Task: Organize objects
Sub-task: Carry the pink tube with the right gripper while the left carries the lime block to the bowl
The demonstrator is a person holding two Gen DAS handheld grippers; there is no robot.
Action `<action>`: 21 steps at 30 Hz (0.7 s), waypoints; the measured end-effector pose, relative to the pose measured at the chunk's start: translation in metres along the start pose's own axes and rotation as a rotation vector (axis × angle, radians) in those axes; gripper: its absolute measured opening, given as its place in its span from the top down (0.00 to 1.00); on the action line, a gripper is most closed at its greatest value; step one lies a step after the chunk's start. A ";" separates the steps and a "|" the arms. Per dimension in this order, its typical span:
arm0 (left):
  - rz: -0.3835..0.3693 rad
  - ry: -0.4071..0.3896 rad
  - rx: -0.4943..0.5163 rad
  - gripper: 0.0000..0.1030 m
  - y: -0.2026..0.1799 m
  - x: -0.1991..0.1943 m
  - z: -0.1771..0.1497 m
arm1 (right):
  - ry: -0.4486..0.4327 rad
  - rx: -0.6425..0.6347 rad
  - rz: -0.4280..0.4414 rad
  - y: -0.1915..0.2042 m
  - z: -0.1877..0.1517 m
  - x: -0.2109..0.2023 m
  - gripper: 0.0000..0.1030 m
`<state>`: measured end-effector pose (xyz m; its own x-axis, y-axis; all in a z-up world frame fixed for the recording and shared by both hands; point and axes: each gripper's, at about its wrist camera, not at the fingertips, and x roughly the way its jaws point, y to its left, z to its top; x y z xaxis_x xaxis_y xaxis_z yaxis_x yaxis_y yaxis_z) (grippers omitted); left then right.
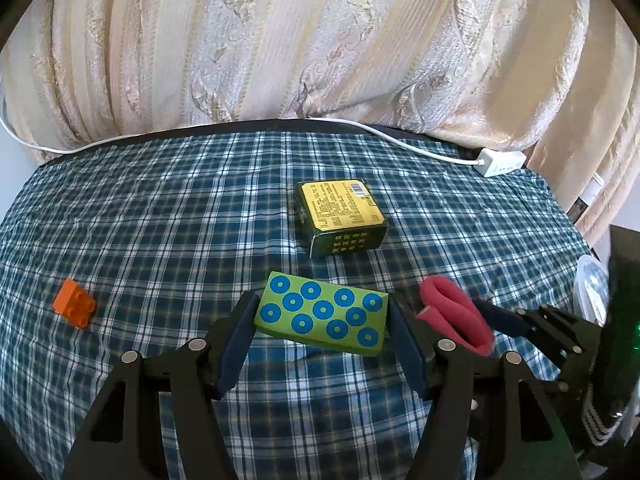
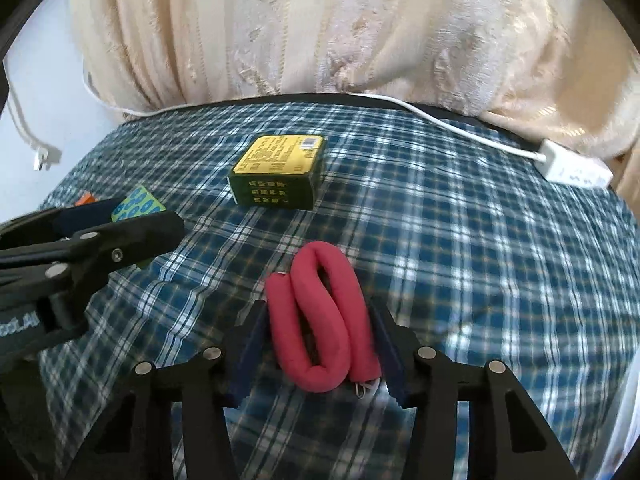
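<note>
My left gripper (image 1: pixel 322 308) is shut on a light green box with blue rings (image 1: pixel 324 314), a pad pressed on each short end, just above the plaid cloth. In the right wrist view that box (image 2: pixel 138 204) shows behind the left gripper's fingers (image 2: pixel 132 232). A folded red foam tube (image 2: pixel 320 320) lies between my right gripper's (image 2: pixel 318 314) pads, which press on both its sides. From the left wrist view the red tube (image 1: pixel 452 312) sits just right of the green box. A dark green box with a yellow label (image 1: pixel 340 216) lies farther back, and an orange toy brick (image 1: pixel 75 307) lies at the left.
A blue plaid cloth (image 1: pixel 160 208) covers the table. A white power strip (image 1: pixel 500 162) and its cable run along the far edge under a cream curtain (image 1: pixel 280 40). A clear plastic container (image 1: pixel 592 292) stands at the right edge.
</note>
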<state>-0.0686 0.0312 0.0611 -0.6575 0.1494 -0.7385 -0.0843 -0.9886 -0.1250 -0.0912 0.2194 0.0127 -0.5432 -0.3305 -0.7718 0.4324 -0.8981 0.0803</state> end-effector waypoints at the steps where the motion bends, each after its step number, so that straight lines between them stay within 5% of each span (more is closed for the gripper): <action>1: -0.001 0.000 0.002 0.36 -0.001 0.000 0.000 | -0.007 0.013 0.002 -0.002 -0.003 -0.005 0.48; 21: -0.041 -0.013 0.099 0.36 -0.036 -0.006 -0.010 | -0.116 0.207 -0.034 -0.034 -0.047 -0.085 0.48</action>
<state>-0.0540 0.0661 0.0629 -0.6612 0.1900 -0.7257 -0.1840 -0.9789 -0.0886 -0.0257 0.2918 0.0458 -0.6389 -0.3196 -0.6997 0.2620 -0.9456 0.1927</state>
